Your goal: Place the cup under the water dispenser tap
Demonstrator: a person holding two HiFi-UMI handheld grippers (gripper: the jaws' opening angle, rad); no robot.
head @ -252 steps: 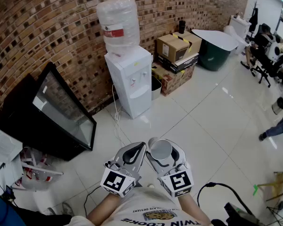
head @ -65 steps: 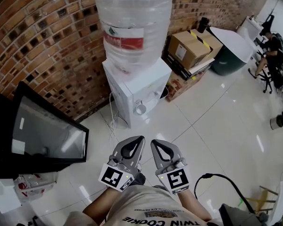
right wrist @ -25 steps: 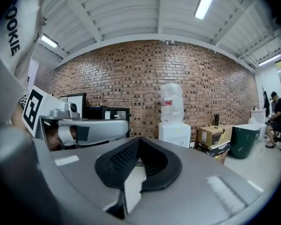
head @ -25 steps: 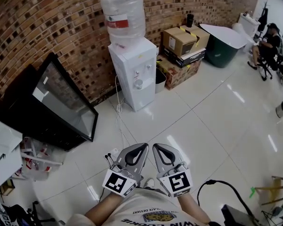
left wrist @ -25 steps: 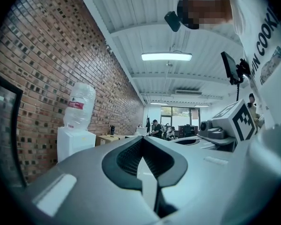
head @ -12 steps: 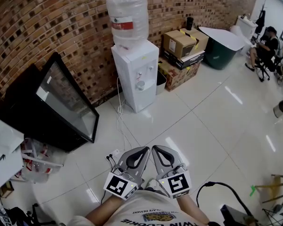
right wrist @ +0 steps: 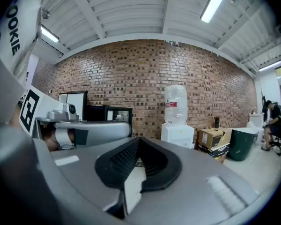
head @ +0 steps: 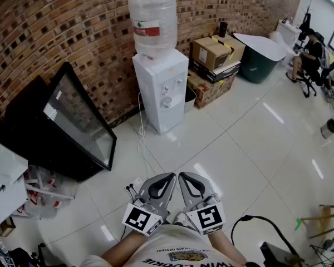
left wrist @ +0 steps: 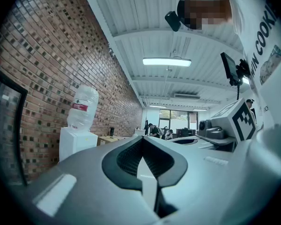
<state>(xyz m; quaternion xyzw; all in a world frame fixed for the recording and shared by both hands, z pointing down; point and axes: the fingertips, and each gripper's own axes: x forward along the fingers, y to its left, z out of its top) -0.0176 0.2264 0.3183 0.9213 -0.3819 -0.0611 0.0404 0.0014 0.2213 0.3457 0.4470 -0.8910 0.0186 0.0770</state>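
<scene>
The white water dispenser (head: 160,88) with a clear bottle (head: 152,21) on top stands against the brick wall. A small pale cup (head: 167,101) sits in its recess under the taps. My left gripper (head: 166,178) and right gripper (head: 185,177) are side by side close to my body, far back from the dispenser, both shut with nothing between the jaws. In the left gripper view the dispenser (left wrist: 77,142) is small at the left beyond the left gripper (left wrist: 143,139). In the right gripper view the dispenser (right wrist: 178,134) stands beyond the right gripper (right wrist: 139,139). The cup is too small to make out in either gripper view.
A black framed glass panel (head: 72,127) leans on the wall left of the dispenser. Cardboard boxes (head: 211,54) and a green tub (head: 261,63) stand to its right. A white cord (head: 140,143) runs over the tiles. A seated person (head: 309,49) is far right.
Ten seconds ago my right gripper held the cup; now the cup stands under the tap. Since a second ago the dispenser has drifted slightly right in view; both grippers stay shut.
</scene>
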